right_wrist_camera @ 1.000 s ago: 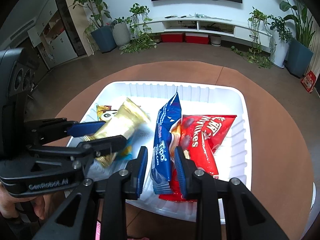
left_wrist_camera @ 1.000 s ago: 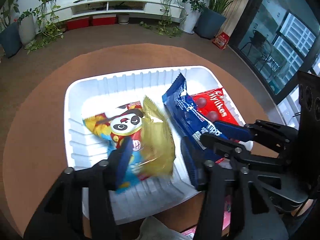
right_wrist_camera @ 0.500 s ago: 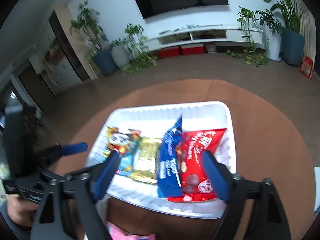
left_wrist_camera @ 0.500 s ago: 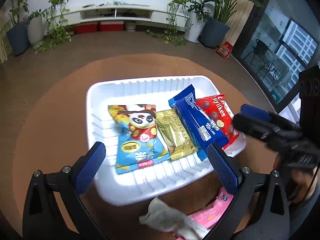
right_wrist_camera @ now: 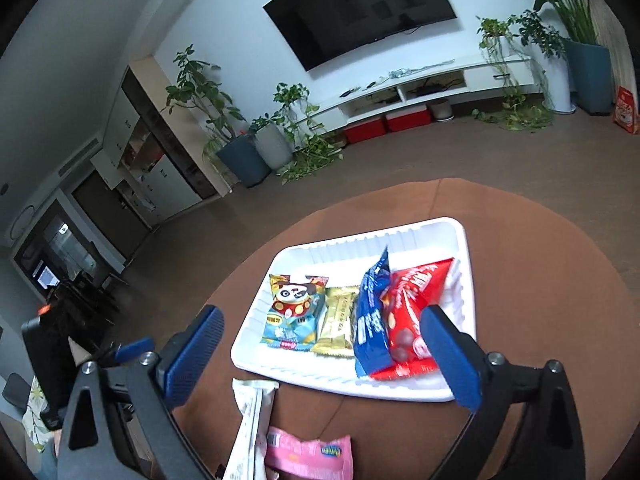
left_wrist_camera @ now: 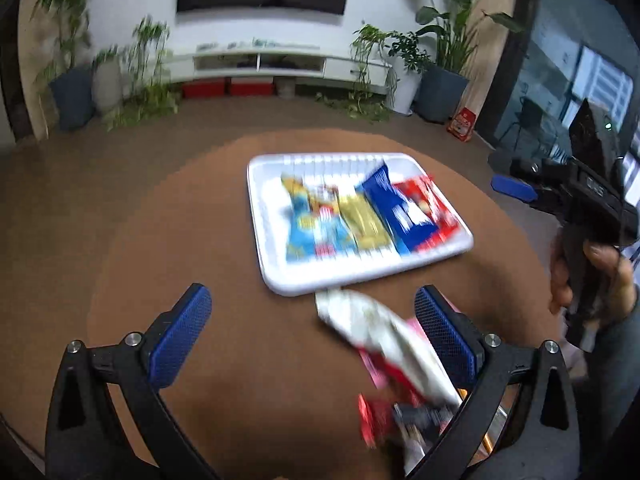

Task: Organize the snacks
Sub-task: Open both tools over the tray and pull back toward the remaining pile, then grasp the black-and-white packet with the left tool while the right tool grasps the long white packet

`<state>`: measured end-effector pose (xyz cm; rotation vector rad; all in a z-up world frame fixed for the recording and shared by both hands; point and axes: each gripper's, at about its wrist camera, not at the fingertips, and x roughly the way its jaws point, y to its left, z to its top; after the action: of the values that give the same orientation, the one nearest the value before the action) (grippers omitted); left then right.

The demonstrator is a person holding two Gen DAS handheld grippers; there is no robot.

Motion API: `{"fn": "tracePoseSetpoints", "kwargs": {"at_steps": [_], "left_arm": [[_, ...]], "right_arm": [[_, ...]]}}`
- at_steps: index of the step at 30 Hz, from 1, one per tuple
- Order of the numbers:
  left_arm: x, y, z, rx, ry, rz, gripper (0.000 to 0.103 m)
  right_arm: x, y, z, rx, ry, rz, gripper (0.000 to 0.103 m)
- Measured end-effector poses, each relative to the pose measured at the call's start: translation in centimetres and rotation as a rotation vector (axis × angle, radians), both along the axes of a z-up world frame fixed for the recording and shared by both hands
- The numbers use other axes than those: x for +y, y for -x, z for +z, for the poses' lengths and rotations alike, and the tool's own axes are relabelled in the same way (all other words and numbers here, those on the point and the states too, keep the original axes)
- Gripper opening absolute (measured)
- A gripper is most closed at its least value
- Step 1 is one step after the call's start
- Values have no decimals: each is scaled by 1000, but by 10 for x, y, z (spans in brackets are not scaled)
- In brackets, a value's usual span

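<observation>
Now both grippers, left gripper (left_wrist_camera: 312, 336) and right gripper (right_wrist_camera: 322, 354), have backed off, jaws just opened and empty, leaving four snack packets (right_wrist_camera: 348, 318) lined up in the white tray (right_wrist_camera: 464, 248), more waiting on the bench (right_wrist_camera: 560, 280).

from my remote station i note a round brown table top (right_wrist_camera: 532, 264) in the foreground. behind it runs brown flooring (right_wrist_camera: 400, 160) up to a white wall carrying a black flat wall-mounted television (right_wrist_camera: 360, 12). beneath that sits a long low white media shelf (right_wrist_camera: 440, 76), with two red storage boxes (right_wrist_camera: 386, 124) and a small pale pot (right_wrist_camera: 442, 110) tucked under it. leafy green plants in grey-blue and white floor planters (right_wrist_camera: 256, 152) stand to the shelf's left; taller plants in a blue planter (right_wrist_camera: 588, 68) stand at its right end, beside a small red bag (right_wrist_camera: 626, 110) on the floor. dark glazed doors (left_wrist_camera: 560, 80) close off the room's right side.
</observation>
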<state>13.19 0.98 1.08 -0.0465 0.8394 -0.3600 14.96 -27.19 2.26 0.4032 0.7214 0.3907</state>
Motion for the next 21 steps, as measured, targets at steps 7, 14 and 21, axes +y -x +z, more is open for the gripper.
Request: {"fn": "tracePoseSetpoints", "kwargs": {"at_steps": [7,14,21], "left_arm": [[25,77,-35,139,73,21,103],[-9,125,-55,116,-14,-77,102],[-35,133,-63,112,-47,-131,101]], "right_arm": [[13,56,-8,45,7,3,94],[42,128,-45,136,50,84,88],[44,158,-67,193,80,71,72]]}}
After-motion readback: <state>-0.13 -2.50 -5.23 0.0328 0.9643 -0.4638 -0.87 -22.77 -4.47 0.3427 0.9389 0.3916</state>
